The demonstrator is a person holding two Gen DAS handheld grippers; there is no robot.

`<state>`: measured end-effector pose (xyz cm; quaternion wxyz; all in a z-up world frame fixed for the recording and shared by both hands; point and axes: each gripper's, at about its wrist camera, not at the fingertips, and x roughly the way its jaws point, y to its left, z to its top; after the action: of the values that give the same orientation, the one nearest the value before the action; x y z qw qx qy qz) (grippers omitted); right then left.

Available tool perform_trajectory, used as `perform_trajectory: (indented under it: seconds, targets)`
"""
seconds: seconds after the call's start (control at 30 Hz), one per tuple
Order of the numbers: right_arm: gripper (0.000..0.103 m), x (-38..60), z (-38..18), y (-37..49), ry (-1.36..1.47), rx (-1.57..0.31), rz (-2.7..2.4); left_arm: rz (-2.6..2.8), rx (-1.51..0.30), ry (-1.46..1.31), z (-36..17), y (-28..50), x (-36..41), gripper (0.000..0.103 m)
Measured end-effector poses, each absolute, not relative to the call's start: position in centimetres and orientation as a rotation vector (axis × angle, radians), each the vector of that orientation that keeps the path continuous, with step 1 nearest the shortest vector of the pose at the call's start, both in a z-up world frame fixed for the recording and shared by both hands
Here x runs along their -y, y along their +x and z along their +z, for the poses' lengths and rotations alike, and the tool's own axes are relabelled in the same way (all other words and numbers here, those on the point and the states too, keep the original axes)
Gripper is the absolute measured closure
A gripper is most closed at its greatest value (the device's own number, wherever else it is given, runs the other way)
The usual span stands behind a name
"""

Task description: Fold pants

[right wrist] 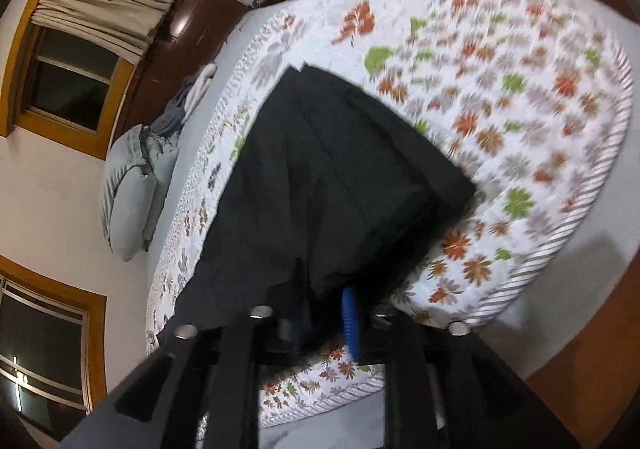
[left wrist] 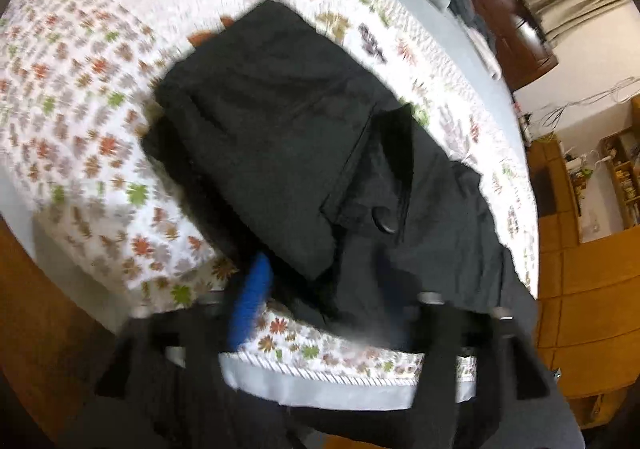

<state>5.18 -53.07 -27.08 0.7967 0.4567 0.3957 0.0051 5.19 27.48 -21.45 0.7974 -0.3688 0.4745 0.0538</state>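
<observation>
Nearest in the left wrist view, the left gripper (left wrist: pixel 320 285) stands with its jaws spread, the blue-padded finger (left wrist: pixel 250 303) over the quilt's edge to one side and the other finger blurred against dark cloth; the pads do not appear to press on anything, though blur makes the far finger hard to read. Just beyond its tips lie the black pants (left wrist: pixel 304 153), folded into a thick stack on the floral quilt (left wrist: pixel 80 121), with a buttoned pocket flap (left wrist: pixel 372 177) on the upper layer and a looser part of the garment spreading toward the bed's near edge. In the right wrist view, the right gripper (right wrist: pixel 320 313) shows a narrow gap, its blue ribbed finger (right wrist: pixel 350 325) close beside the dark one, and the lower hem of the pants (right wrist: pixel 320 177) hangs right between and over them; whether the pads clamp the fabric I cannot tell. Past the pants the quilt (right wrist: pixel 520 109) runs on to its corded border. Farther off lie a grey pillow (right wrist: pixel 128 185) and some crumpled clothes (right wrist: pixel 192 97) by the dark wooden headboard (right wrist: pixel 172 41), then a curtained window (right wrist: pixel 72 81).
</observation>
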Motion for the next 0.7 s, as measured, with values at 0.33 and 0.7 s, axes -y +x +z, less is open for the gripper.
perform_trajectory:
  seconds: [0.33,0.7]
  targets:
    - [0.072,55.4,-20.4,2.6,0.839,-0.746,-0.097,0.159,-0.861,-0.519,-14.1,7.4,-28.0,0.033]
    - [0.072,51.1,-21.0,16.1,0.763,-0.847,0.023,0.223,-1.064,-0.524,-21.7,12.4,-30.7,0.037]
